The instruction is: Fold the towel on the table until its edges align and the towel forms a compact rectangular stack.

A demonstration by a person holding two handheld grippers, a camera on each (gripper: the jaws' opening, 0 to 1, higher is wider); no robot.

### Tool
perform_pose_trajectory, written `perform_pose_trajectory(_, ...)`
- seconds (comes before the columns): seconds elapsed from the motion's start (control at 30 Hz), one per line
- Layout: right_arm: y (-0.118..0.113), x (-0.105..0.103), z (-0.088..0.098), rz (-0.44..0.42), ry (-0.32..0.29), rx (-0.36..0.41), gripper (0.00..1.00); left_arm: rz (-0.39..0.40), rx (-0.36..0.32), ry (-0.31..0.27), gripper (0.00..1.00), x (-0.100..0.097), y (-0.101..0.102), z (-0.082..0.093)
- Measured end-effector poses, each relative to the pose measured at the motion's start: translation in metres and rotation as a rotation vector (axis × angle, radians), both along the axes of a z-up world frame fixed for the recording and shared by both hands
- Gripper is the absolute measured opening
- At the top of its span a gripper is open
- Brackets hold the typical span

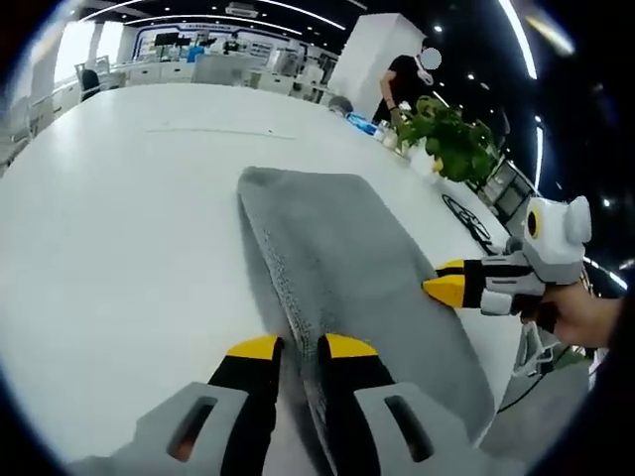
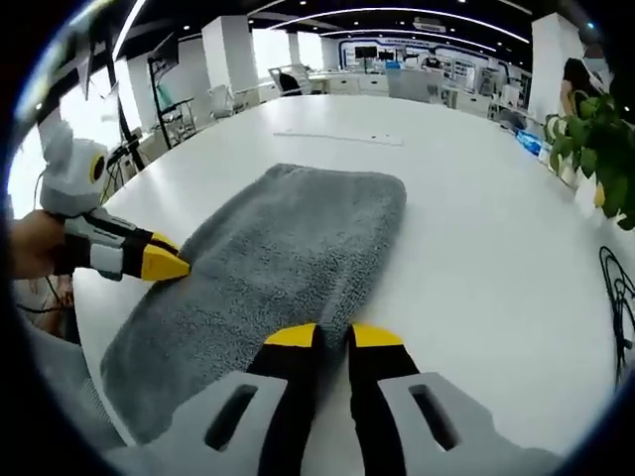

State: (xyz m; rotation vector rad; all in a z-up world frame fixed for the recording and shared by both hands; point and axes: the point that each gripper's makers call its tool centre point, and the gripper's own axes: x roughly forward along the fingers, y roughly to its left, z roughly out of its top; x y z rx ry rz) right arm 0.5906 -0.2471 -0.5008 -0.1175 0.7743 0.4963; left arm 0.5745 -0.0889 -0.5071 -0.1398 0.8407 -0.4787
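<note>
A grey towel (image 1: 337,238) (image 2: 288,238) lies flat on the white table (image 1: 129,218) (image 2: 476,228) as a long, narrow strip. In the left gripper view my left gripper (image 1: 302,347) is shut on the towel's near left edge, and a ridge of cloth runs up between its yellow tips. My right gripper (image 1: 442,286) comes in from the right with its tips closed on the opposite long edge. In the right gripper view my right gripper (image 2: 334,337) holds the towel's near right edge, while the left gripper (image 2: 174,263) pinches the far side edge.
A potted green plant (image 1: 451,139) (image 2: 595,139) stands near the table edge, with a black cable (image 1: 466,213) (image 2: 620,297) beside it. A person (image 1: 402,79) stands at the far end, near small blue items (image 1: 362,124). Office desks fill the background.
</note>
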Motion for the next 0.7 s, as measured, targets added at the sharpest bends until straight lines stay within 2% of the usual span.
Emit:
perform_pose_trajectory(0.1,-0.002,0.0,0.002,-0.007,0.005,0.029,0.19,0.013,-0.008,0.005,0.25,0.0,0.004,0.003)
perform_pose_trajectory(0.17,-0.001,-0.002,0.009,0.013,-0.007,0.029,0.22,0.018,-0.005,-0.038,0.27,0.0,0.005,0.012)
perform_pose_trajectory(0.3,0.003,-0.002,0.021,0.038,-0.035,0.046,0.22,-0.016,-0.01,-0.091,0.3,0.0,0.001,0.028)
perform_pose_trajectory(0.37,0.006,-0.004,0.025,0.063,-0.048,0.059,0.25,-0.059,-0.018,-0.112,0.32,0.0,-0.001,0.031)
perform_pose_trajectory(0.4,0.008,-0.006,0.028,0.074,-0.05,0.065,0.26,-0.092,-0.003,-0.122,0.33,-0.009,-0.008,0.042)
perform_pose_trajectory(0.5,0.013,-0.016,0.032,0.101,-0.047,0.087,0.27,-0.169,0.059,-0.114,0.35,-0.014,-0.009,0.037)
perform_pose_trajectory(0.53,0.015,-0.02,0.031,0.116,-0.045,0.094,0.27,-0.198,0.074,-0.132,0.35,-0.018,-0.013,0.04)
perform_pose_trajectory(0.6,0.017,-0.026,0.032,0.138,-0.045,0.09,0.28,-0.233,0.074,-0.147,0.38,-0.02,-0.017,0.04)
perform_pose_trajectory(0.7,0.021,-0.034,0.033,0.177,-0.04,0.092,0.28,-0.332,0.089,-0.168,0.41,-0.035,-0.033,0.044)
